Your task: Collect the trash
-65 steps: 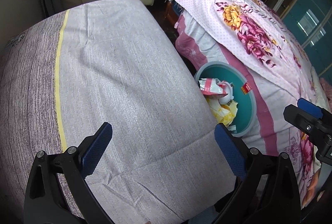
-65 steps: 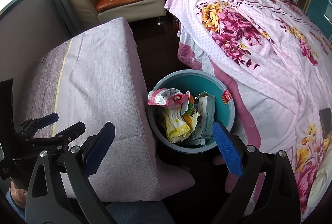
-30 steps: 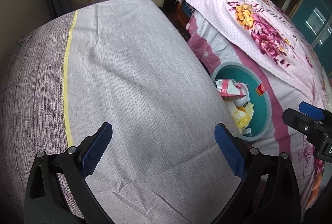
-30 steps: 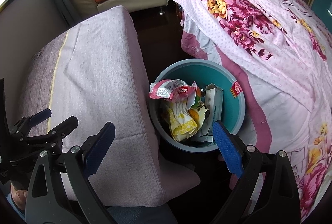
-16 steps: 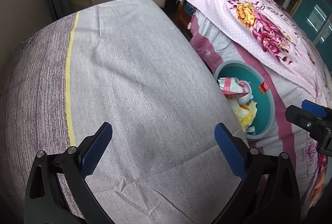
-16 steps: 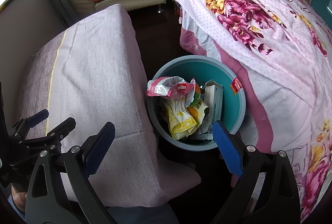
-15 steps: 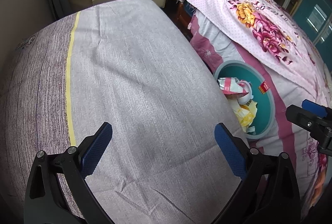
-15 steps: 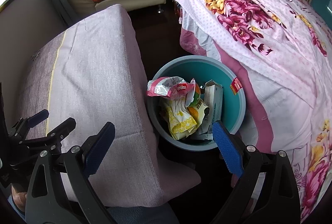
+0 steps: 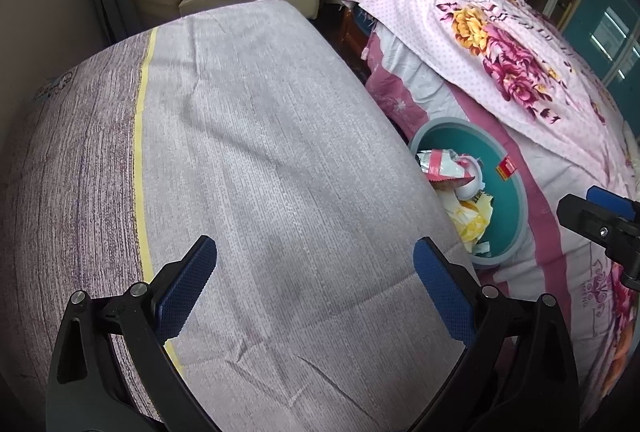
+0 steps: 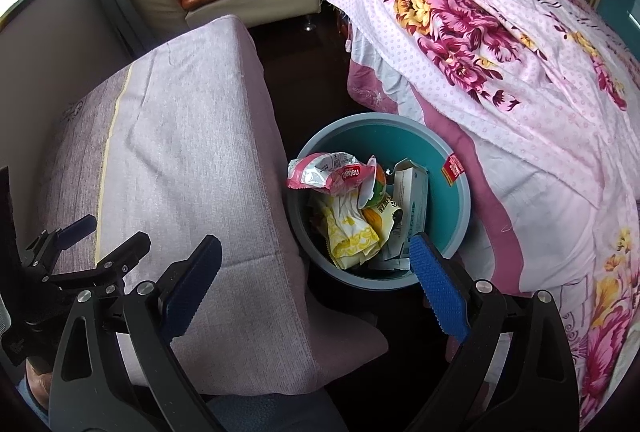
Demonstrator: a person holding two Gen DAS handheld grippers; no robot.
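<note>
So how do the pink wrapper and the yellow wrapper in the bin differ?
The pink wrapper lies on top of the pile, at the rim nearest the cloth-covered table; the yellow wrapper sits lower, partly under it. The pink one shows a shiny silver inside and a red logo; the yellow one is pale with yellow patches, no lettering legible. Both are crumpled and inside the bin, and neither gripper holds them.

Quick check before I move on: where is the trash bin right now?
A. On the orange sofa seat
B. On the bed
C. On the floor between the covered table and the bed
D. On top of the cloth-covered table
C: the trash bin sits low in the gap between the covered table and the floral bed, with wrappers inside.
</note>
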